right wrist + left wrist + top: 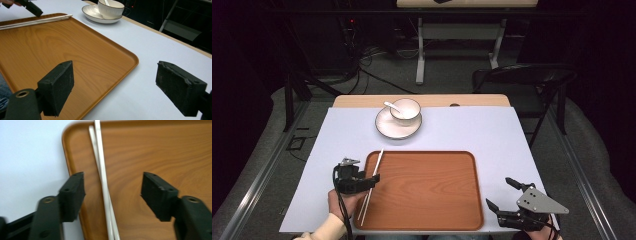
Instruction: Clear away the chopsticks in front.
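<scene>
A pair of white chopsticks (377, 161) lies along the left side of the wooden tray (427, 185), its far tips over the rim. My left gripper (367, 181) is open and straddles the chopsticks (102, 175) low over the tray (150, 150), one jaw above the left rim. Off the tray's front right corner, my right gripper (498, 191) stands open over the table with nothing between its jaws. In the right gripper view, that gripper (115, 72) spans the tray's corner (50, 50); the chopsticks (37, 21) and the left gripper (32, 7) lie far off.
A white bowl (406, 110) with a spoon (391, 105) stands on a saucer (387, 129) behind the tray. A pale sheet (492, 135) covers the table. A dark chair (532, 80) is at the back right, and cables run over the floor beyond.
</scene>
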`<state>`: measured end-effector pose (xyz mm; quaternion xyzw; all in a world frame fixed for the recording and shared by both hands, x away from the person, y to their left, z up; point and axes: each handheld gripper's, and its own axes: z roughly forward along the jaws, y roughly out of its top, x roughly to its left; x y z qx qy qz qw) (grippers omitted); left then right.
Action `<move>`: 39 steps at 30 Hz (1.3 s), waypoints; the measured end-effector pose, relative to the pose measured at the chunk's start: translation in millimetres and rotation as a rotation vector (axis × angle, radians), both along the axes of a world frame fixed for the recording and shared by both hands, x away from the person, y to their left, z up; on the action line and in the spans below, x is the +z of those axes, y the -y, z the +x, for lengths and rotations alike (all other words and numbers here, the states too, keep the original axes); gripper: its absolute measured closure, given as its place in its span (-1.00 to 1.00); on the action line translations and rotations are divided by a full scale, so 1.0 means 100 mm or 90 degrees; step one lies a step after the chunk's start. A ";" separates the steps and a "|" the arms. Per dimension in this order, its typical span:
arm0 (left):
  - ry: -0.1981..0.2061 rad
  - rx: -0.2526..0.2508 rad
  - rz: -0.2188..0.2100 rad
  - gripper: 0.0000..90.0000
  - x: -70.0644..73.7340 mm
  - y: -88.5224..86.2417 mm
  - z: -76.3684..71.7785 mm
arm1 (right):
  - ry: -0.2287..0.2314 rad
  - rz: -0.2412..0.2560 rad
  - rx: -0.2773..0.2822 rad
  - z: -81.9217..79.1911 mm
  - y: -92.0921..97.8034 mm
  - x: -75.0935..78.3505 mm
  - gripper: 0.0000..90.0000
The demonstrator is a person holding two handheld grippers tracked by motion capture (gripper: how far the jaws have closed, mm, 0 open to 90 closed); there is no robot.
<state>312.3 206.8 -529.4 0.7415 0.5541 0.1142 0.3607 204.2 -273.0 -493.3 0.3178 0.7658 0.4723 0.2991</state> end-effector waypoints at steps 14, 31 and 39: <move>0.156 -0.072 0.026 -0.88 0.51 -0.23 -0.20 | 0.000 0.000 0.000 0.00 0.00 0.00 -0.68; 0.220 -0.048 0.004 -1.00 0.38 -0.66 -0.78 | 0.000 -0.002 0.000 0.00 -0.01 0.00 -0.68; 0.198 -0.032 0.000 -1.00 0.28 -0.73 -0.71 | 0.000 -0.002 0.000 0.00 0.00 0.00 -0.68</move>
